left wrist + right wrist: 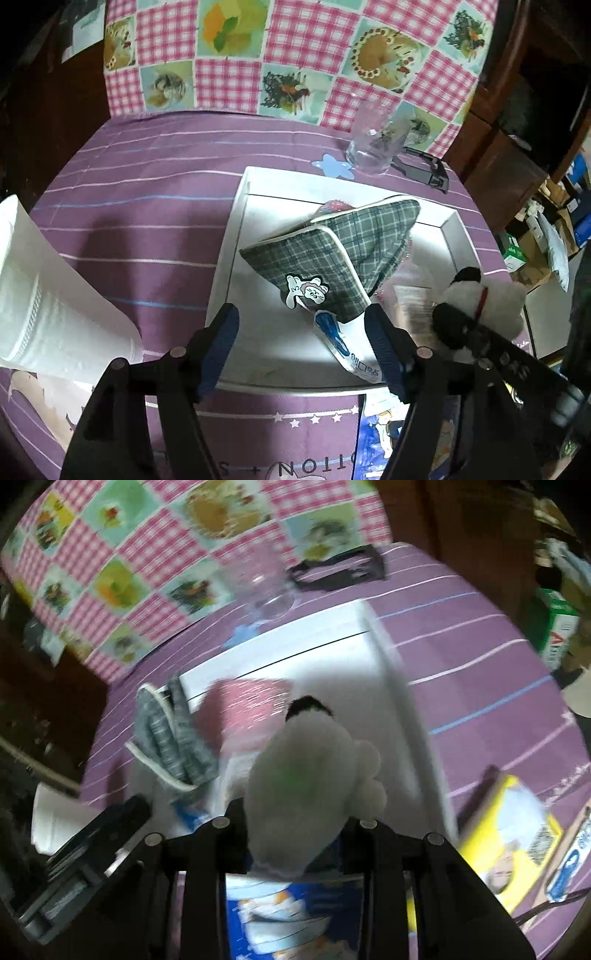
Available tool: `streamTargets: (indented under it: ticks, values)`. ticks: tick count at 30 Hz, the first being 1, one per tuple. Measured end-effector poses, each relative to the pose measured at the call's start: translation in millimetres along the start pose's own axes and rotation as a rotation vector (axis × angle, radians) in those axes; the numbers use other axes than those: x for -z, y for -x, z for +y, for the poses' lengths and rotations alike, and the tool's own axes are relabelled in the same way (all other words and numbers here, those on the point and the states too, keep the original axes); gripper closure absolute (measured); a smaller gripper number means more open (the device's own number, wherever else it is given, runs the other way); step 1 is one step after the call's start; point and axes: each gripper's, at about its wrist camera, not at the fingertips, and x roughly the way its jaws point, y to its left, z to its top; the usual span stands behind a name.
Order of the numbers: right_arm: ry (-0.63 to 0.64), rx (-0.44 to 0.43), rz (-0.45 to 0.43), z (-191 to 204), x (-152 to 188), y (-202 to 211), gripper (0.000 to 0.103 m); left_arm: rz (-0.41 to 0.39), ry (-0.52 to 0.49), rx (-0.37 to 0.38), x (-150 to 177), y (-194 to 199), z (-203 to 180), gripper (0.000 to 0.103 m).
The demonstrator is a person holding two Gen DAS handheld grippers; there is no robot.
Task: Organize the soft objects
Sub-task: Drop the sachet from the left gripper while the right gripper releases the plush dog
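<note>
The white tray's [240, 221] left part lies bare, reachable from above. A folded plaid slipper [332, 251] fills its middle; a paper towel roll [55, 302] blocks the left, a drinking glass [373, 144] stands behind.

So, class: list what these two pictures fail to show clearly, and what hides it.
- Pink item: left wrist view, covered by the plaid slippers.
- Plush toy: right wrist view, motion-blurred; its lower part is hidden between the jaws.
- Blue packet: left wrist view, print too small, partly behind a jaw.

purple striped tablecloth [122, 206]: near hem, upside-down letters "TTON + S" | other print: too blurred to read
</note>
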Motion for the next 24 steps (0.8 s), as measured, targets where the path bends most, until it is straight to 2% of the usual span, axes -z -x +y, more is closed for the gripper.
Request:
streamTargets:
  ticks: [3,7,9,11,13,16,21,23,24]
  values:
    - [-0.005,-0.028,-0.001,-1.5,-2.1,2.9,0.069,-0.011,-0.002,-0.003,-0.5,3.6,0.2,0.032]
    - [-0.041,-0.167,0.020,1.1,-1.3,4.9,0.066,-0.033,-0.006,-0.001,-1.2,9.2,-1.5,0.032]
    - [-0.091,-0.237,0.031,0.4,-0.7,6.2,0.057,-0.043,-0.008,-0.001,-1.4,11.7,-1.5,0.032]
    - [-0.160,-0.321,0.036,-4.4,-0.7,7.6,0.038,-0.052,-0.009,-0.003,-1.1,14.7,-1.4,0.032]
    - [-0.233,-0.418,0.041,-11.1,-1.2,9.5,0.029,-0.063,-0.005,-0.004,-1.3,17.5,-0.5,0.032]
    - [-0.294,-0.520,0.049,-16.8,-2.1,12.6,0.024,-0.078,-0.001,-0.008,-2.2,20.8,-0.4,0.031]
    - [-0.277,-0.499,0.045,-10.4,-3.2,22.5,0.021,-0.112,0.002,-0.031,-2.8,26.5,0.0,0.031]
    - [-0.225,-0.382,0.046,-2.7,-4.3,27.6,0.021,-0.134,0.007,-0.046,-2.8,30.7,0.5,0.031]
    - [-0.182,-0.296,0.036,2.5,-5.3,30.3,0.021,-0.146,0.009,-0.054,-2.7,32.9,0.3,0.031]
